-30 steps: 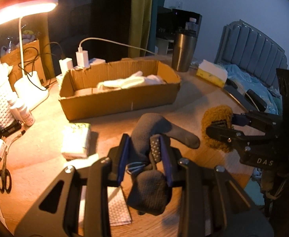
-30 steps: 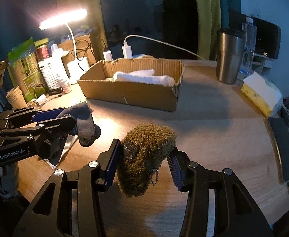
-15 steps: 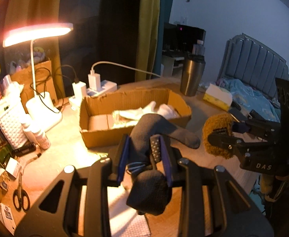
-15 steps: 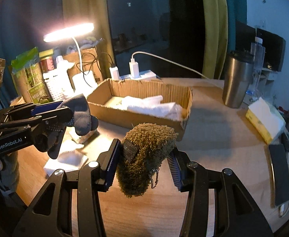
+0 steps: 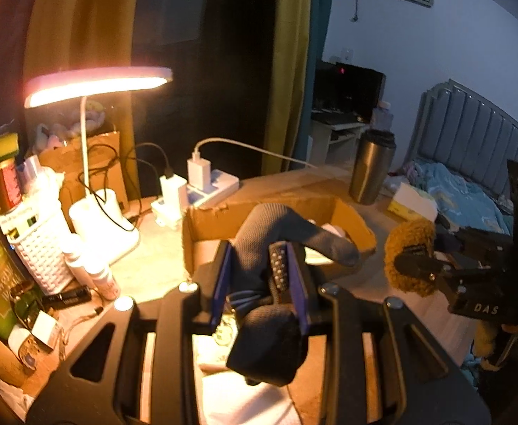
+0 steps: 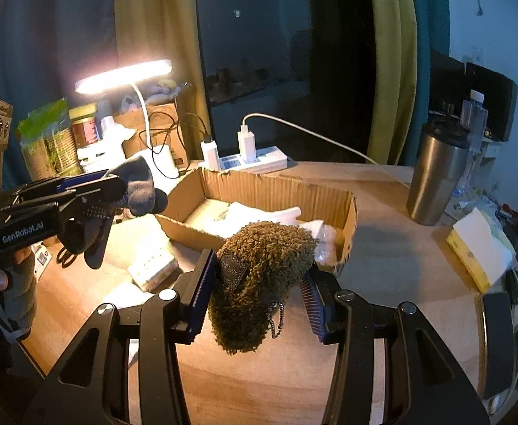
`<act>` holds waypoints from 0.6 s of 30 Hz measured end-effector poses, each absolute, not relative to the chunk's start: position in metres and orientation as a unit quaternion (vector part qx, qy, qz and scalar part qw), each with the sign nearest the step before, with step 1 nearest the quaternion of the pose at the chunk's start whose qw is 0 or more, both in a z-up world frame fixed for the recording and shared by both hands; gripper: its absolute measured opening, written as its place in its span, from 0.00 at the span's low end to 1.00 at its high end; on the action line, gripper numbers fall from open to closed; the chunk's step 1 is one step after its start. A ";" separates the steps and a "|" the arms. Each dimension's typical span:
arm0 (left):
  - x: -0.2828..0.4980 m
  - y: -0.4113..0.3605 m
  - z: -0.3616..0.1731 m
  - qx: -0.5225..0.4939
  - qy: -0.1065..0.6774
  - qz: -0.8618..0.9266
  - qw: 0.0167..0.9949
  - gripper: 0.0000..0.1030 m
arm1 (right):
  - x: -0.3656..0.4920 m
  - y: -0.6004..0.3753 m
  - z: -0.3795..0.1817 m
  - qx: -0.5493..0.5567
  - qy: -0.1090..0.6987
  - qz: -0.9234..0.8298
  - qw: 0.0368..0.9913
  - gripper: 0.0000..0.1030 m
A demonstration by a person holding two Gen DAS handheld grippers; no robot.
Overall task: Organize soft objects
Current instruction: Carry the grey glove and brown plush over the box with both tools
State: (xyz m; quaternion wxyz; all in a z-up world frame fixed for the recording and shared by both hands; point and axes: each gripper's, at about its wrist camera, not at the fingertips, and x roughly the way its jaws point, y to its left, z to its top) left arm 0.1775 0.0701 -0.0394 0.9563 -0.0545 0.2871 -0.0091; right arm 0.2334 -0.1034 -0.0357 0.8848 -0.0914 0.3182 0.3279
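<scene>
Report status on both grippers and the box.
Left gripper shut on dark sock. Right gripper shut on fuzzy brown pouch. Cardboard box ahead, white cloths inside. Path clear.

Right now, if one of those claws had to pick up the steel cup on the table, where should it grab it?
Probably around the middle of the steel tumbler's bare side wall, coming in level from the front. It stands upright and tapers slightly toward the base, so a sideways squeeze below the dark lid looks safest. Both the left gripper and right gripper are full.

The dark glove (image 5: 280,244) hides most of the cardboard box (image 5: 347,219) interior; the box's contents are unclear.
</scene>
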 end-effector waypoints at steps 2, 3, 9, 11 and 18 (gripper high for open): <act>0.180 0.076 -0.036 -0.051 0.278 -0.002 0.959 0.31 | 0.236 -0.101 -0.034 -0.089 0.316 0.329 0.885 0.48; 0.181 0.078 -0.035 -0.051 0.276 -0.001 0.960 0.31 | 0.238 -0.099 -0.033 -0.088 0.315 0.330 0.886 0.48; 0.192 0.091 -0.027 -0.052 0.267 0.004 0.962 0.31 | 0.248 -0.088 -0.026 -0.083 0.306 0.335 0.887 0.48; 0.196 0.095 -0.026 -0.054 0.266 0.003 0.962 0.31 | 0.251 -0.084 -0.026 -0.084 0.305 0.338 0.886 0.48; 0.212 0.105 -0.029 -0.060 0.266 0.006 0.962 0.31 | 0.263 -0.069 -0.024 -0.087 0.302 0.350 0.883 0.48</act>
